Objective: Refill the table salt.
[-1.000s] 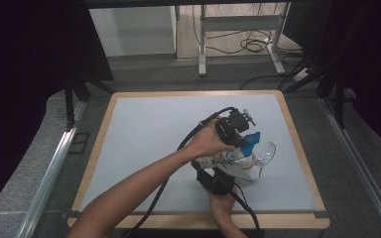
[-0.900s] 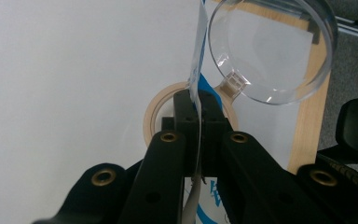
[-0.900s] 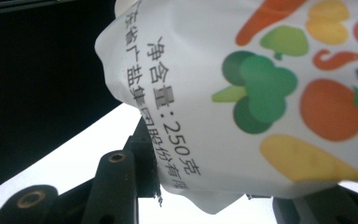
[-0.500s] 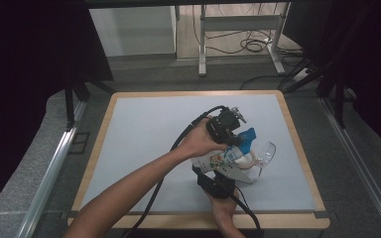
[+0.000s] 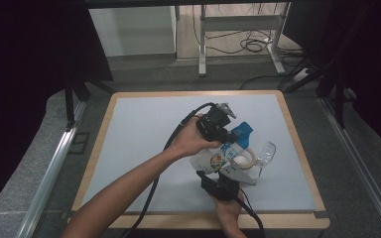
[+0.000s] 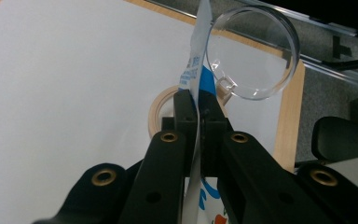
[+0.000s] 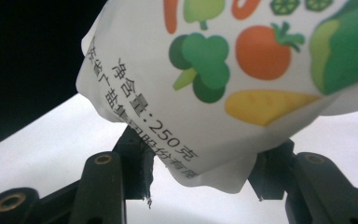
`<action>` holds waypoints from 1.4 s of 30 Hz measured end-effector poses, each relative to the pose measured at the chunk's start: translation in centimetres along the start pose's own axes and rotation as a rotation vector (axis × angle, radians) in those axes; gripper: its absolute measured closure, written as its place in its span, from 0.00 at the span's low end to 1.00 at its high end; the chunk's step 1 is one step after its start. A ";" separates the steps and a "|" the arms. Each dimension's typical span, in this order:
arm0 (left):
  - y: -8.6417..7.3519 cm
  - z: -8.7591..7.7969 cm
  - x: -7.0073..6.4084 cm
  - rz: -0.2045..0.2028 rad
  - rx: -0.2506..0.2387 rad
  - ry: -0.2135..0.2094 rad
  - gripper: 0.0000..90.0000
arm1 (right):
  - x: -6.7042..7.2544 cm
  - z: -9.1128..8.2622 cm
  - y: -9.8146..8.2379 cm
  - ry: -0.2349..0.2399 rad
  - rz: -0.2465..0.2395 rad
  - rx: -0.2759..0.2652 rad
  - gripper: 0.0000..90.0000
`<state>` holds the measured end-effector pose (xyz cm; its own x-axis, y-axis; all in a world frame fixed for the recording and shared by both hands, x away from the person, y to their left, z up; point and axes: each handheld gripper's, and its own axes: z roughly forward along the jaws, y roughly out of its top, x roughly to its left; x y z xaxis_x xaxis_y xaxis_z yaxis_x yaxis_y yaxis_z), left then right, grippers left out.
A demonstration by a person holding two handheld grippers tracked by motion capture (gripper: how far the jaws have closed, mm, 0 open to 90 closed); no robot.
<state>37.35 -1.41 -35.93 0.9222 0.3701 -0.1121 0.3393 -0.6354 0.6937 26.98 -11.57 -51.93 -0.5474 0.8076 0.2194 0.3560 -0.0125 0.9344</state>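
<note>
A white pouch printed with vegetables, blue at its top, hangs over the table. My left gripper is shut on the pouch's thin upper edge, and in the high view it sits above the pouch. My right gripper comes from below. Its jaws have just been opening and stand on either side of the pouch's bottom corner, which hangs between them without being pressed. In the high view the right gripper is near the table's front.
A clear cup with a handle stands just right of the pouch. A tape roll lies beside it. The white mat has a wooden frame, with floor and metal rails beyond it.
My left hand has shifted a little to the left with the pouch's top in its gripper. The right hand has stayed below the pouch.
</note>
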 end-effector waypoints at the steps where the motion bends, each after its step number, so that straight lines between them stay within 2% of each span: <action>1: -0.1 0.0 0.0 -0.002 -0.001 -0.001 1.00 | -0.1 0.0 0.0 -0.002 0.005 0.008 0.55; 12: -0.8 -0.2 0.4 -0.022 -0.019 -0.008 0.99 | -0.7 -0.1 -0.4 -0.024 0.000 0.054 0.53; 16: -1.1 -0.1 0.5 -0.014 -0.014 -0.006 1.00 | -0.9 -0.3 -0.3 -0.035 0.006 0.047 0.53; 18: -1.2 -0.2 0.5 -0.017 -0.008 -0.003 1.00 | -1.1 -0.5 -0.2 -0.042 0.011 0.040 0.53; 20: -1.3 -0.2 0.7 -0.031 -0.027 -0.011 1.00 | -1.2 -0.7 -0.1 -0.044 0.015 0.033 0.53; 22: -1.4 -0.3 0.8 -0.034 -0.026 -0.015 1.00 | -1.3 -0.7 -0.2 -0.045 0.012 0.033 0.53; 28: -1.3 -0.2 0.5 -0.024 -0.039 -0.024 1.00 | -1.3 -0.6 -0.3 -0.044 0.014 0.040 0.53; 31: -1.2 -0.2 0.4 -0.022 -0.026 -0.022 1.00 | -1.4 -0.9 -0.3 -0.046 0.011 0.038 0.52; 40: -2.0 0.1 0.7 -0.041 -0.071 -0.034 1.00 | -1.9 -1.7 -0.6 -0.038 0.015 0.056 0.49; 42: -2.2 0.0 0.8 -0.049 -0.083 -0.039 1.00 | -2.1 -1.9 -0.7 -0.033 0.003 0.055 0.47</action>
<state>37.38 0.30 -37.51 0.9120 0.3714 -0.1739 0.3690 -0.5582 0.7432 26.44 -14.42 -52.48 -0.5212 0.8267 0.2120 0.3992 0.0166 0.9167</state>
